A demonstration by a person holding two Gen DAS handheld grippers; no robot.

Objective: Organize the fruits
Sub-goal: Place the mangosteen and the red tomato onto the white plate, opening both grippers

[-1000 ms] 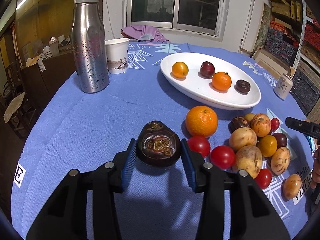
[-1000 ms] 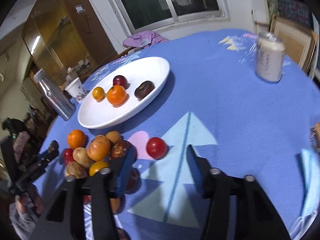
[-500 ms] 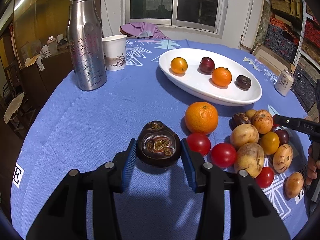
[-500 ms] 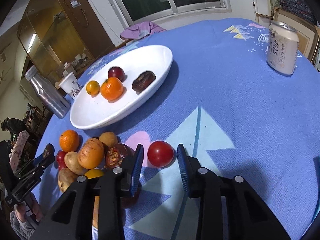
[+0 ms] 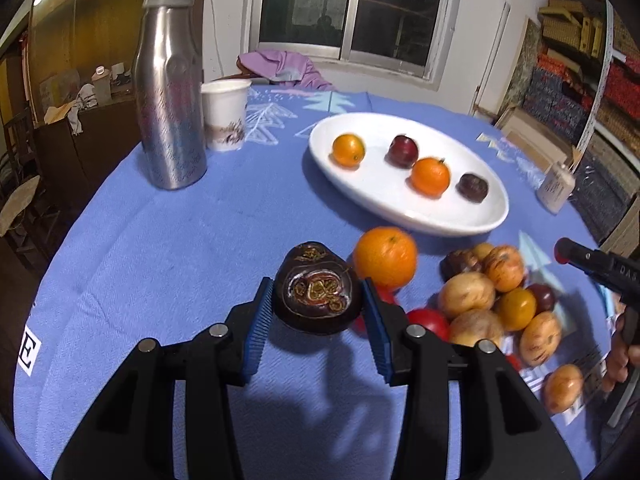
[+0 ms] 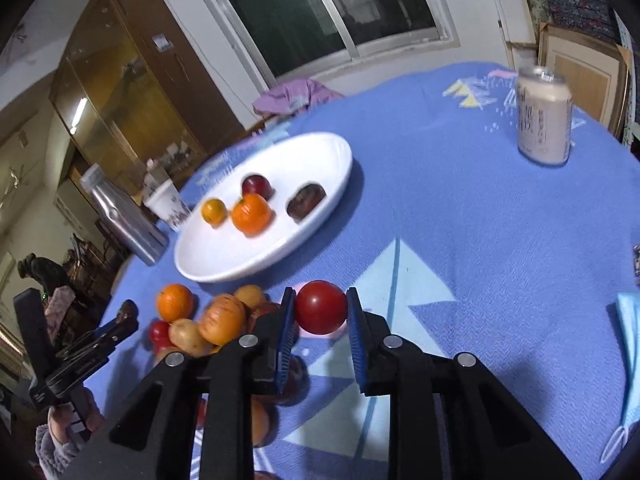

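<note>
While clamped between the blue pads of the left tongs (image 5: 318,310), dark purple mangosteen (image 5: 318,288) sits lifted just above the blue-clothed bench (image 5: 168,264), cut face toward the camera. Just past those pads on the right, large orange (image 5: 385,257), with red tomatoes partly hidden behind the right pad. Farther right, loose heap of fruit (image 5: 496,304) on the cloth: tan speckled ones, a yellow one, a dark one. At the right edge, tip of the right tongs seen from the left wrist, blurred. From the right wrist, right tongs (image 6: 320,322) closed narrowly onto a red tomato (image 6: 320,307), both blue pads touching its sides, tomato near the cloth; contact with the cloth cannot be told. Left of it, same heap of fruit, close beside the left pad. Farther back, white oval dish (image 5: 472,216) holding four pieces in a row: small orange-yellow fruit (image 5: 348,149), dark red plum (image 5: 403,151), small orange (image 5: 430,176), dark brown fruit (image 5: 473,187). On the far left, steel bottle (image 5: 170,92) upright, paper cup (image 5: 224,116) just beside it. On the far right, pale drink can (image 6: 543,114) standing alone, well apart from the dish.
</note>
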